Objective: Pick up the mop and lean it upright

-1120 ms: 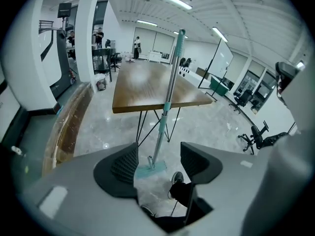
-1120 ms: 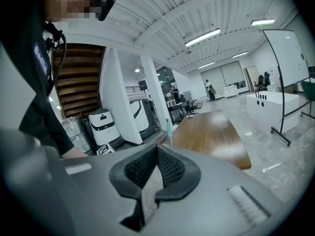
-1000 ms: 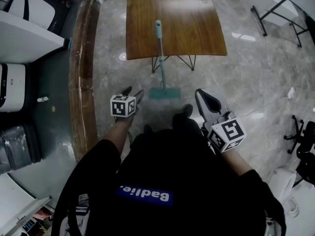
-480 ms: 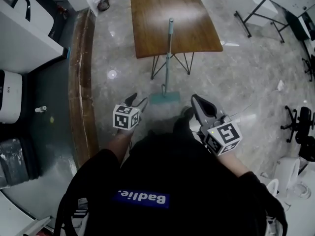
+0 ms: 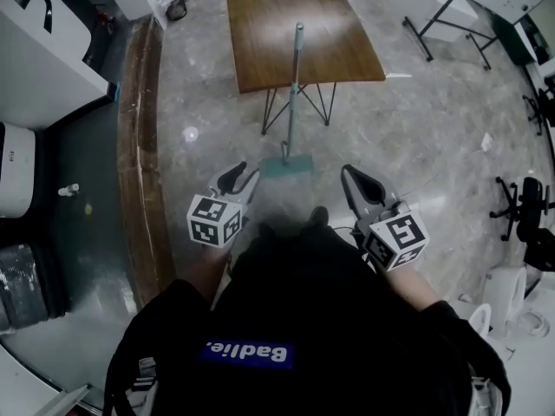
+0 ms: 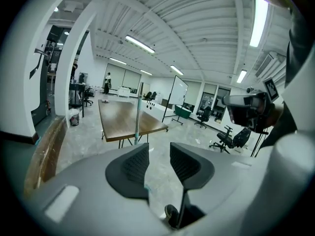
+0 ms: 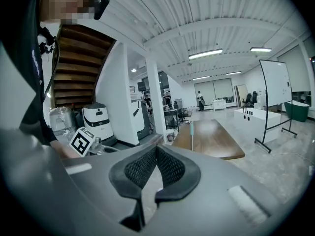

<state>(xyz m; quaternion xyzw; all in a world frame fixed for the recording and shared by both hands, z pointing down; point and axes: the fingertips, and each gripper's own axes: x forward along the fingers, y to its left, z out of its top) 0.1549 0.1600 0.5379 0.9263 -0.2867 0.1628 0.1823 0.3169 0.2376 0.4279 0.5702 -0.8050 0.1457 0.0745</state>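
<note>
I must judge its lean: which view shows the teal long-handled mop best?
The head view: the teal long-handled mop shows whole, head to handle, leaning on the brown wooden table. The left gripper view shows only its pole; the right gripper view, only its handle top.

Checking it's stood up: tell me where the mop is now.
In the head view, centre, the mop stands upright ahead of the person, its head on the floor and its handle against the wooden table's near edge.
</note>
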